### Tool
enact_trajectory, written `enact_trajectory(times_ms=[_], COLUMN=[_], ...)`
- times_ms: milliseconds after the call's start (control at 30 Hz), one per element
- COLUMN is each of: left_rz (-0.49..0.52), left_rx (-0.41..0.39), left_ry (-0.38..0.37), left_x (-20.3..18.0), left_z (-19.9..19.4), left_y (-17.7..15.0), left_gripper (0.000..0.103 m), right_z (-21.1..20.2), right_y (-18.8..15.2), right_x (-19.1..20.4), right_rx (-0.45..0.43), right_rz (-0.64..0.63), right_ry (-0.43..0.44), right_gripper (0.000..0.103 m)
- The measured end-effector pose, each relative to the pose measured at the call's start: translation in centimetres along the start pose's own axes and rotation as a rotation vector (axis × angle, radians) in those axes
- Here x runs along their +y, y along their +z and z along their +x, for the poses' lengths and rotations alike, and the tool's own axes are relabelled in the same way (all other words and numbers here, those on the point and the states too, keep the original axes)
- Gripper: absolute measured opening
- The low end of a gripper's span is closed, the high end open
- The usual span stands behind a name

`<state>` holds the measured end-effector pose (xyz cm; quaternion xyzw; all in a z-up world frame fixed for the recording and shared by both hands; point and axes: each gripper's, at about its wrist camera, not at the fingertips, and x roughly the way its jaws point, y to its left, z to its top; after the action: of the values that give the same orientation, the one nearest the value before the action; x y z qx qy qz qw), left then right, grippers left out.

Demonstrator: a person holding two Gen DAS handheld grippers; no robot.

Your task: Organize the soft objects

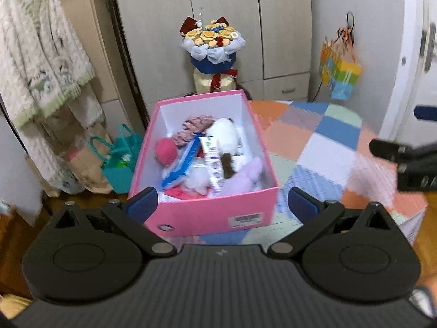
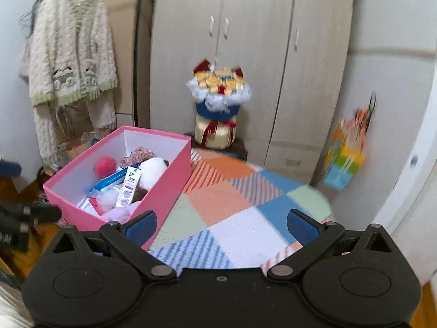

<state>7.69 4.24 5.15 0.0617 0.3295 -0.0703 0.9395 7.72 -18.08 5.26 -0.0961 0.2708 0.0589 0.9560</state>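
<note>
A pink box (image 1: 207, 213) stands on a patchwork cloth (image 1: 327, 142). It holds a white plush toy (image 1: 225, 134), a red pompom (image 1: 166, 150), a pink scrunchie (image 1: 195, 125), a lilac soft item (image 1: 243, 177), a blue tube (image 1: 183, 164) and a white tube (image 1: 211, 161). My left gripper (image 1: 222, 205) is open and empty, just in front of the box. My right gripper (image 2: 222, 224) is open and empty over the cloth, right of the box (image 2: 169, 183). The other gripper's black fingers (image 1: 404, 158) show at the right edge of the left wrist view.
A flower bouquet (image 1: 211, 46) stands behind the box against a wardrobe (image 1: 224, 27). A knitted cardigan (image 1: 38, 60) hangs at the left. Teal and paper bags (image 1: 114, 164) sit on the floor left of the box. A colourful bag (image 1: 341, 71) hangs at the right.
</note>
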Motion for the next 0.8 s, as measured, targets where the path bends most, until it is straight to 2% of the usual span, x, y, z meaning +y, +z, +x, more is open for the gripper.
enact_trajectory(times_ms=[67,133,267,333,467,733,800], left_rz=[-0.023,-0.022,-0.049,-0.051,-0.055,-0.060,-0.045], left_rx=[-0.012,-0.033,-0.072,-0.089,-0.105,-0.119,-0.121], left_ry=[-0.025,-0.028,-0.034,-0.008,0.021,-0.043,-0.037], left_x=[-0.2,-0.9,-1.4,-1.7,-2.0,-2.4,-2.7], left_z=[-0.3,-0.8,-1.3,-1.4,-1.3,-1.1,-1.0], left_y=[-0.2,-0.5,-0.9,-1.3,-1.9,-3.5,-3.8], left_gripper=[0.103,0.103,0.103,0.103,0.103,0.103,0.103], right_z=[-0.6,-1.2,-1.7,-1.7,-2.1,-4.0,-4.1], right_y=[-0.5,-0.9,-1.6,-2.1,-2.9,-4.3,-4.6], right_x=[0.1,-0.3,-2.2,-2.6,-2.7,-2.2,-2.3], right_rx=[-0.022,-0.031,0.004,0.018,0.029,-0.019,-0.034], right_rz=[-0.012,0.029,0.156,0.187,0.189,0.162,0.160], right_ry=[-0.053,-0.067,0.002,0.017,0.036,0.014,0.005], right_gripper=[0.103,0.103,0.103,0.103,0.103,0.103,0.103])
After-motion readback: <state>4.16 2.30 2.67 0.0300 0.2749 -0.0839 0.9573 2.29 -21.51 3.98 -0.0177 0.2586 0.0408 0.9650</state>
